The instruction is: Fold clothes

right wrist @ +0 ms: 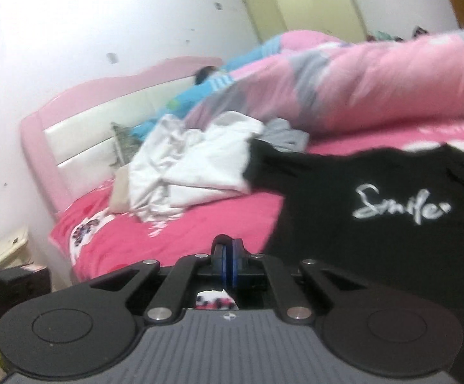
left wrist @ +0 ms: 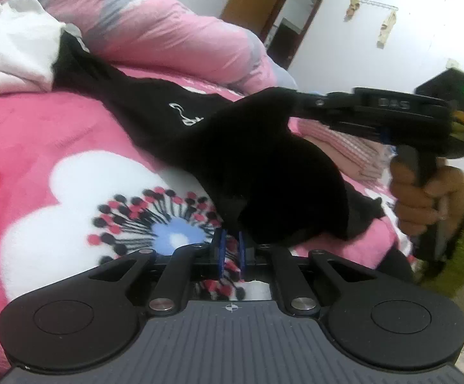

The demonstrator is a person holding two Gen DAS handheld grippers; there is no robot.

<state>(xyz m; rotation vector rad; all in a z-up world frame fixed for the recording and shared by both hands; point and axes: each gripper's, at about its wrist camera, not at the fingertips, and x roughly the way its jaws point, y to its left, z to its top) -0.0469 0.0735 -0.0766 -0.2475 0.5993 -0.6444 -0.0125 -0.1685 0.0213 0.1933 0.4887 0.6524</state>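
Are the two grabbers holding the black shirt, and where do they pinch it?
Yes. The left gripper and the right gripper each pinch an edge of the black shirt.

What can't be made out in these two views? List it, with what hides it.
- Left wrist view: the left tool tips meet the black shirt; the dark cloth hides whether they pinch it.
- Left wrist view: the shirt's print is creased and unreadable there.
- Left wrist view: the right tool tips are buried in the shirt.
- Right wrist view: the white clothes pile is blurred, so the garment count is unclear.
- Right wrist view: the shirt is cut off by the right edge.
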